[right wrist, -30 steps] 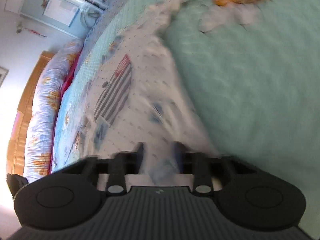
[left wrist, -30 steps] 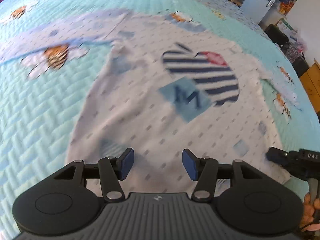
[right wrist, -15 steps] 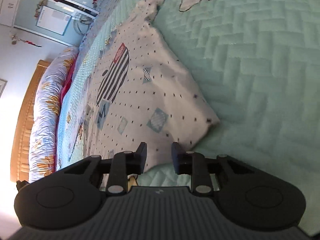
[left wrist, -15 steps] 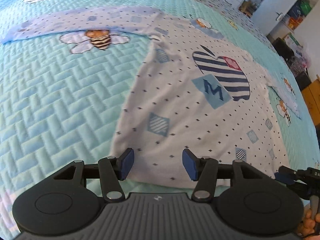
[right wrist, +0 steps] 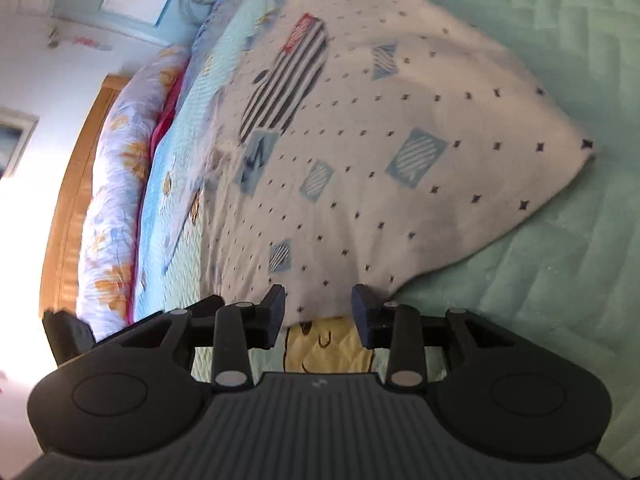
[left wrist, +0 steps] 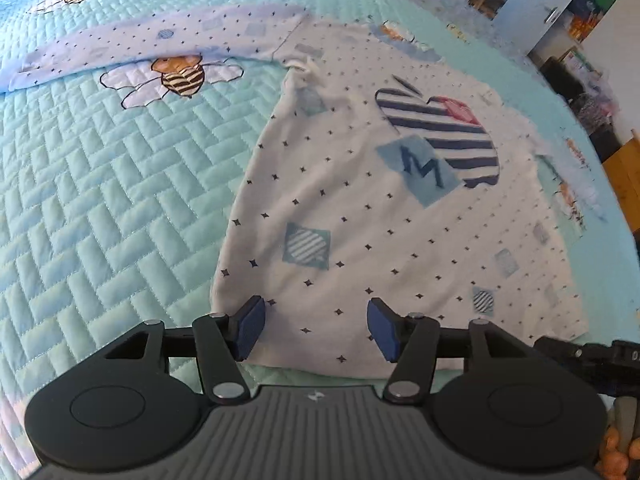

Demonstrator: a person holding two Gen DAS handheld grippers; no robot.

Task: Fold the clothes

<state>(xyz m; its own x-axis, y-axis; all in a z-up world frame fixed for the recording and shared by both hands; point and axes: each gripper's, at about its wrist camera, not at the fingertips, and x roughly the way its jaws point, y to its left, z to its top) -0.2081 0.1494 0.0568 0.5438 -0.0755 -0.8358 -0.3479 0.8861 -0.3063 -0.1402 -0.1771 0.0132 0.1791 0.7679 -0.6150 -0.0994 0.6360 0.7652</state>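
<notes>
A white long-sleeved shirt with small dark stars, blue squares and a striped apple print lies spread flat on a teal quilted bed. One sleeve stretches out to the left. My left gripper is open just above the shirt's hem near its left corner, holding nothing. In the right wrist view the same shirt fills the middle, and my right gripper is open at the hem edge with no cloth between its pads. The right gripper's tip shows at the shirt's right hem corner.
The teal quilt with bee pictures covers the bed. A rolled floral duvet and a wooden headboard lie along the far side. Cabinets and clutter stand beyond the bed. A yellow cartoon patch lies under the right gripper.
The right gripper let go of the hem and opened wider. The shirt dropped flat onto the quilt. Both grippers drew back toward the hem edge.
</notes>
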